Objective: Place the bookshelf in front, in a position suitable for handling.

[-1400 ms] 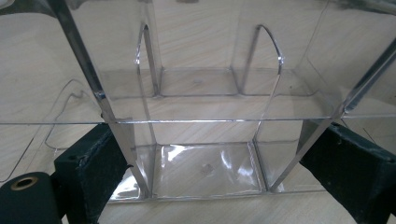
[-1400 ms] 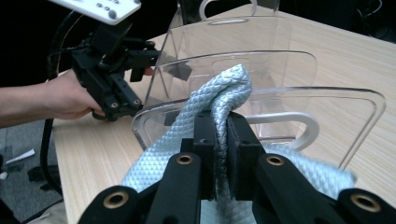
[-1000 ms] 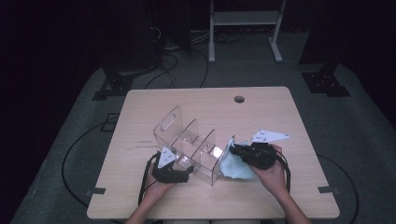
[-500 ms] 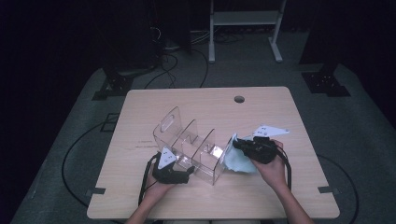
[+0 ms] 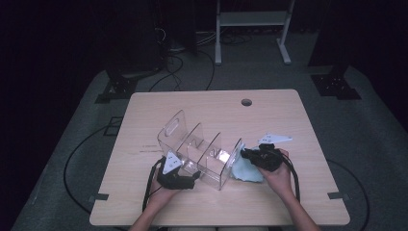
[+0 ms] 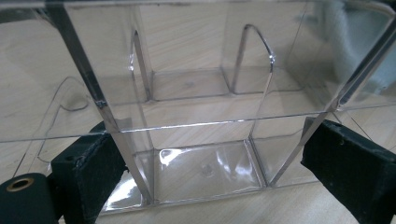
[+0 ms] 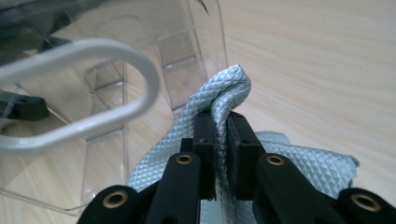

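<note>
So the clear organizer [image 5: 199, 153] is parked mid-table [image 5: 211, 103], and its near wall is straddled by the left gripper [image 6: 205, 179], jaws wide, apparently not pressed on it. A fold of the blue cloth [image 7: 224, 100] is pinched tight by the right gripper [image 7: 222, 140], right up against the organizer's right end.

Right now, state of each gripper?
Left gripper: jaws straddle the clear acrylic organizer at its near end; whether the pads press on it cannot be told.
Right gripper: closed, pinching a fold of the light blue cloth.
</note>
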Action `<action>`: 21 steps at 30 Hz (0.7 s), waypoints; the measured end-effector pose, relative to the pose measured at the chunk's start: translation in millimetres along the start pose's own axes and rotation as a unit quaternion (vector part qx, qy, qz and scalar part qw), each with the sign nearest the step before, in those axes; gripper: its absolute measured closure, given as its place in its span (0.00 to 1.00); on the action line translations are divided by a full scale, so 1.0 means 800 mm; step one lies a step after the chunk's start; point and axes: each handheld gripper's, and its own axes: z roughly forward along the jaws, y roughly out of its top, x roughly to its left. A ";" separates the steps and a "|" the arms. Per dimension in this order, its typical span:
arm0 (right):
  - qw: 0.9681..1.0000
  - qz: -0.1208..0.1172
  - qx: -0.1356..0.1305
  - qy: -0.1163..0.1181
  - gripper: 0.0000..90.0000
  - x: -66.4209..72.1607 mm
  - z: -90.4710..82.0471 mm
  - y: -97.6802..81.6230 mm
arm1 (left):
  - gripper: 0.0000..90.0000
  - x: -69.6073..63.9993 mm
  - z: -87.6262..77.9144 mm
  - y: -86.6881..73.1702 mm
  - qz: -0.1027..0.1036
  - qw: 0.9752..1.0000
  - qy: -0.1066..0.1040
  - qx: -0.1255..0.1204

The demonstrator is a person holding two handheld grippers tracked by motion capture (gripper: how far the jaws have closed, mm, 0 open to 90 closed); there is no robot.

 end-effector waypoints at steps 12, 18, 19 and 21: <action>1.000 0.002 -0.005 0.013 0.92 0.004 -0.002 -0.005 | 0.07 -0.001 0.000 0.001 0.000 1.000 0.000 -0.003; 0.999 -0.009 -0.032 0.020 0.92 0.015 -0.016 0.004 | 0.07 -0.001 0.001 0.001 -0.002 1.000 0.001 -0.004; 0.999 -0.005 -0.029 0.022 0.92 0.014 -0.015 0.004 | 0.07 -0.001 0.001 0.001 -0.002 1.000 0.001 -0.003; 0.999 -0.003 -0.032 0.024 0.92 0.014 -0.016 0.004 | 0.07 -0.001 0.001 0.001 -0.002 1.000 0.002 -0.004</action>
